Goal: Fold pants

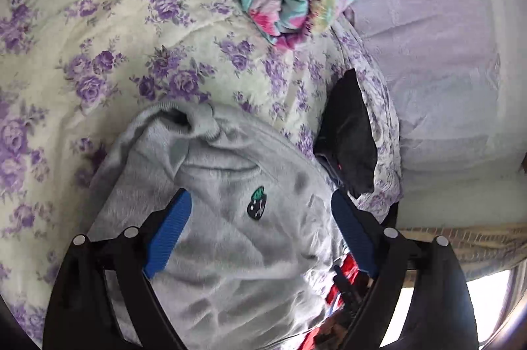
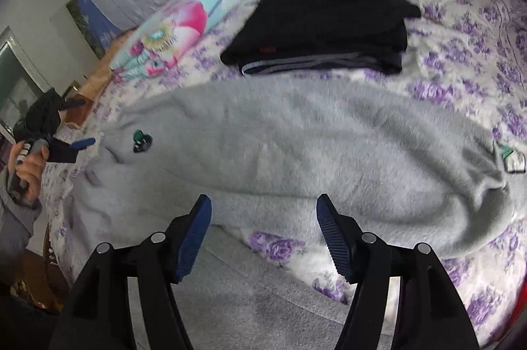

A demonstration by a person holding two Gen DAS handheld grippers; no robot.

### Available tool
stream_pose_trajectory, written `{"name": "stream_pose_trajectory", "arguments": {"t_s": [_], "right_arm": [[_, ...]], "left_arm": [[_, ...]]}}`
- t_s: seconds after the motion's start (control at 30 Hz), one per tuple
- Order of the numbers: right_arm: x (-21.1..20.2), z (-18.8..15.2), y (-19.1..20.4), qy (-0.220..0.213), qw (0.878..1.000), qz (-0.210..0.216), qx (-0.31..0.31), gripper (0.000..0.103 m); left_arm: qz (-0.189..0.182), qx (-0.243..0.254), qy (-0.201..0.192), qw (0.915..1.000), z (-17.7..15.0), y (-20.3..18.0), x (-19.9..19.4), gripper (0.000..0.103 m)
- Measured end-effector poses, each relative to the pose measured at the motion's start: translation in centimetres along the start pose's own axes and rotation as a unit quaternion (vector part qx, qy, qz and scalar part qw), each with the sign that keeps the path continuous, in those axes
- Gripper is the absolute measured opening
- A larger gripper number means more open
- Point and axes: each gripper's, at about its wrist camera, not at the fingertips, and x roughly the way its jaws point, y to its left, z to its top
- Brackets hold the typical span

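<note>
Both grippers, left (image 1: 260, 234) and right (image 2: 263, 234), have fingers wide, empty. Grip the pants (image 2: 296, 145) at waistband and hem, fold evenly on the bed (image 2: 461, 53).

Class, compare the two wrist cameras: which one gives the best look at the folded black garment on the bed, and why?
The right wrist view: the folded black garment lies whole on the floral quilt, its stacked edges showing, beyond the grey pants. In the left wrist view only a dark sliver shows, edge-on beside the pants.
</note>
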Motion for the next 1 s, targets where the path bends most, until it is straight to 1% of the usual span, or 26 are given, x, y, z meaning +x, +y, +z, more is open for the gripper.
{"name": "stream_pose_trajectory", "arguments": {"t_s": [0.03,0.1,0.13,0.17,0.2,0.23,0.27,0.3,0.33,0.37,0.4,0.43,0.47,0.53,0.57,0.6,0.63,0.67,0.73,0.8,0.83,0.87,0.9,0.93,0.97,1.0], "right_arm": [[0.1,0.2,-0.2,0.01,1.0,-0.003,-0.012,0.075],[0.4,0.5,-0.4,0.035,0.999,-0.018,-0.034,0.077],[0.0,0.6,-0.3,0.032,0.998,-0.026,-0.047,0.076],[-0.8,0.8,-0.1,0.016,0.998,-0.033,-0.059,0.076],[-1.9,1.1,0.2,-0.016,0.997,-0.034,-0.071,0.076],[-2.9,1.3,0.6,-0.05,0.995,-0.034,-0.078,0.08],[-3.8,1.7,0.8,-0.085,0.992,-0.032,-0.087,0.098],[-4.2,1.9,1.0,-0.106,0.989,-0.02,-0.102,0.099],[-3.7,2.1,1.1,-0.103,0.987,-0.008,-0.125,0.099],[-2.5,2.5,1.4,-0.073,0.985,-0.02,-0.153,0.099],[-1.6,2.8,1.7,-0.052,0.982,-0.041,-0.176,0.099],[-1.2,3.1,1.9,-0.047,0.979,-0.046,-0.194,0.099],[-0.9,3.6,2.0,-0.046,0.977,-0.04,-0.203,0.096],[-0.2,4.7,1.9,-0.039,0.976,-0.036,-0.213,0.095],[0.4,5.3,1.8,-0.035,0.974,-0.035,-0.221,0.094],[1.1,5.8,1.6,-0.027,0.973,-0.034,-0.229,0.093],[2.0,6.3,1.4,-0.016,0.971,-0.034,-0.237,0.088],[2.9,6.8,1.1,-0.002,0.969,-0.031,-0.243,0.082],[4.8,7.9,0.7,0.023,0.967,-0.022,-0.253,0.077],[6.3,8.9,0.5,0.042,0.963,-0.012,-0.268,0.075],[7.0,9.2,0.5,0.05,0.959,-0.009,-0.277,0.074],[7.7,9.5,0.5,0.057,0.956,-0.007,-0.287,0.073],[8.4,9.9,0.5,0.066,0.953,-0.004,-0.297,0.073],[9.1,10.1,0.5,0.074,0.95,0.001,-0.304,0.072],[9.7,10.4,0.5,0.082,0.948,0.007,-0.307,0.07],[10.2,10.6,0.4,0.088,0.947,0.016,-0.308,0.068]], "left_arm": [[0.014,0.018,-0.006,0.9997,-1.1,-0.4,-0.8,0.087],[0.035,0.035,-0.015,0.9987,-2.9,-0.2,-2.4,0.087],[0.04,0.031,-0.02,0.9985,-3.4,0.3,-3.0,0.087],[0.041,0.021,-0.025,0.9986,-3.7,0.9,-3.5,0.087],[0.041,0.007,-0.029,0.9987,-3.6,1.7,-4.0,0.087],[0.043,-0.008,-0.037,0.9983,-3.2,2.4,-4.4,0.087],[0.047,-0.024,-0.05,0.9974,-2.5,3.0,-4.7,0.086],[0.046,-0.03,-0.061,0.9966,-1.9,3.3,-4.9,0.086],[0.05,-0.022,-0.068,0.9962,-1.1,3.0,-4.6,0.086],[0.071,0.002,-0.077,0.9945,-0.3,2.4,-4.2,0.086],[0.11,0.034,-0.089,0.9894,0.5,1.6,-3.7,0.086],[0.147,0.07,-0.099,0.9817,1.1,0.8,-3.1,0.085],[0.172,0.108,-0.102,0.9738,1.5,0.0,-2.4,0.085],[0.214,0.172,-0.088,0.9574,2.1,-1.3,-0.7,0.078],[0.232,0.204,-0.079,0.9477,2.1,-1.8,0.2,0.076],[0.247,0.234,-0.074,0.9373,2.0,-2.4,1.1,0.072],[0.264,0.262,-0.072,0.9254,1.8,-2.7,1.8,0.068],[0.278,0.287,-0.069,0.914,1.6,-3.0,2.5,0.067],[0.289,0.32,-0.049,0.9008,1.5,-3.1,3.8,0.061],[0.301,0.343,-0.041,0.8889,1.5,-3.0,4.6,0.06],[0.301,0.35,-0.035,0.8862,1.5,-2.8,4.8,0.058],[0.299,0.353,-0.027,0.8861,1.7,-2.5,5.0,0.053],[0.295,0.354,-0.015,0.8874,1.9,-2.1,5.3,0.042],[0.297,0.355,-0.012,0.8863,2.1,-1.7,5.3,0.038],[0.293,0.356,-0.01,0.8874,2.1,-1.6,5.3,0.037],[0.287,0.356,-0.01,0.8893,2.2,-1.4,5.1,0.034]]}}
